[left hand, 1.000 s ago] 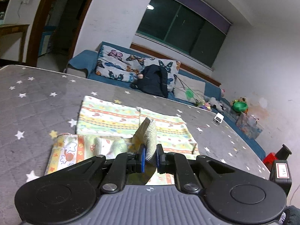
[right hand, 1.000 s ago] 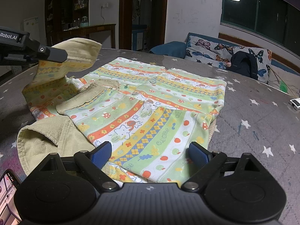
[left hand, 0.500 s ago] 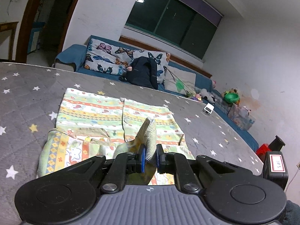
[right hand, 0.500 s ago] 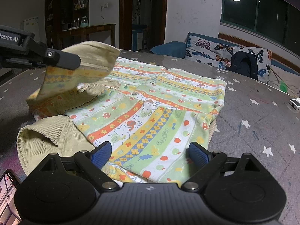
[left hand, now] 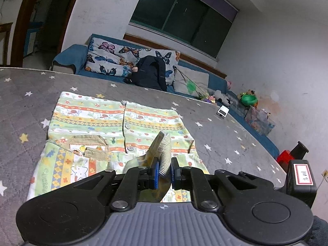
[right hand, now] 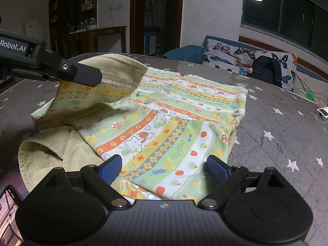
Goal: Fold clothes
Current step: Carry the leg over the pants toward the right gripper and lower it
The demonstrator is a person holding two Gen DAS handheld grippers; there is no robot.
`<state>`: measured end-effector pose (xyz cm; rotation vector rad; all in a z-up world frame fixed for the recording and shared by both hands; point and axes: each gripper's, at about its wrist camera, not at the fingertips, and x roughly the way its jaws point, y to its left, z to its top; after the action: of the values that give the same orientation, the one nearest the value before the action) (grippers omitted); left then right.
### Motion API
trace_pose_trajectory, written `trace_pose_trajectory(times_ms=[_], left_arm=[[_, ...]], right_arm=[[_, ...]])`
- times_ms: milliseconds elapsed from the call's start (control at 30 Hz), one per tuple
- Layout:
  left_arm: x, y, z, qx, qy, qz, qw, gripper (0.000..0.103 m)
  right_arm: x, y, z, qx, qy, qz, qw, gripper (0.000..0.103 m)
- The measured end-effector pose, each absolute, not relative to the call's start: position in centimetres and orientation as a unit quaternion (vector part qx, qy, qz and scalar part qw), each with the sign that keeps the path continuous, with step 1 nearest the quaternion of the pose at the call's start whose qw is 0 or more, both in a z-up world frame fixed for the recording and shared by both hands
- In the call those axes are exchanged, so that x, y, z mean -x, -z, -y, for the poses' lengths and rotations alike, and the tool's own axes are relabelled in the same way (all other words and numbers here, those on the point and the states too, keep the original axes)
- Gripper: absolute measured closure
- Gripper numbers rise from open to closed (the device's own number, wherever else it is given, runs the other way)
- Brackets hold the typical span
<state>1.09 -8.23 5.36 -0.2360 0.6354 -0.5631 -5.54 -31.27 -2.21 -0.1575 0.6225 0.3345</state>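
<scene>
A child's shirt (right hand: 184,114) with green, orange and yellow cartoon stripes lies spread on the grey star-patterned surface (right hand: 276,131); it also shows in the left wrist view (left hand: 106,119). My left gripper (left hand: 164,170) is shut on the beige corduroy cuff of one sleeve (left hand: 162,149) and holds it lifted over the shirt's body; the right wrist view shows this gripper (right hand: 82,73) with the sleeve (right hand: 114,71) hanging from it. My right gripper (right hand: 164,168) is open and empty, low over the shirt's near edge. A beige corduroy collar part (right hand: 53,153) lies at the near left.
A blue sofa (left hand: 82,61) with butterfly cushions and a dark backpack (left hand: 151,73) stands beyond the surface. A small white device (left hand: 222,111) lies near the far right edge. A phone (right hand: 8,205) sits at the near left corner. Toys and a red object (left hand: 285,155) are on the floor at right.
My left gripper has carried the sleeve cuff to the right, further over the shirt's body. The right gripper has stayed still and open.
</scene>
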Motion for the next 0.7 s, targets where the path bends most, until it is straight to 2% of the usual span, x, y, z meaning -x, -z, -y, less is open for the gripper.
trace_pose_trajectory(times_ms=[700], left_arm=[[-1.5, -4.2, 9.8, 0.103, 0.282, -0.331, 0.894, 0.091]], right_arm=[[5.6, 2.2, 31.2, 0.077, -0.164, -0.305, 0.935, 0.011]])
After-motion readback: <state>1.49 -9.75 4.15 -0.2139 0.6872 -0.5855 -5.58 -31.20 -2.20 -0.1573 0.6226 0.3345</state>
